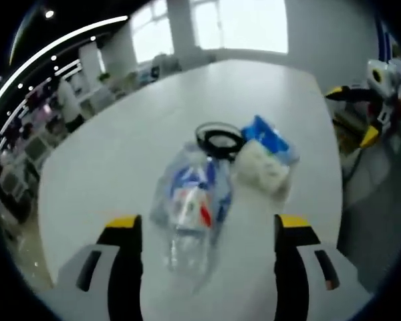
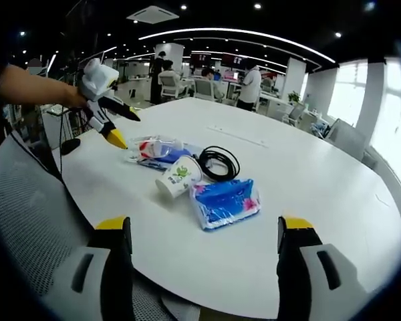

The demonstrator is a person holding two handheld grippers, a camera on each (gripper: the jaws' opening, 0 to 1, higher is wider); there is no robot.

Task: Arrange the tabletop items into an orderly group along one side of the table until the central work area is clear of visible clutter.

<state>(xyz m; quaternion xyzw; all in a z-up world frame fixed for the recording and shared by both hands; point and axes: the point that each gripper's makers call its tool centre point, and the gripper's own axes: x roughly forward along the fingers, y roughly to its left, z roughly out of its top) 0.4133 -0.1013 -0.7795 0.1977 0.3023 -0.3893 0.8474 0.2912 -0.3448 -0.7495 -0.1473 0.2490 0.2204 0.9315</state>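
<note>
– How are the grippers held?
– Both pairs of jaws are spread apart, with nothing gripped; the left gripper (image 2: 117, 127) is seen over the table (image 2: 307, 167) edge.
– And the items?
– Bag (image 2: 154, 150), cup (image 2: 177, 177), cable (image 2: 218, 162) and packet (image 2: 225, 202) are clustered mid-table

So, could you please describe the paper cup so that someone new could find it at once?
On the white round table sits a small cluster of items. The paper cup lies on its side between the clear plastic bag and the blue packet; it alone is white with green print.
</note>
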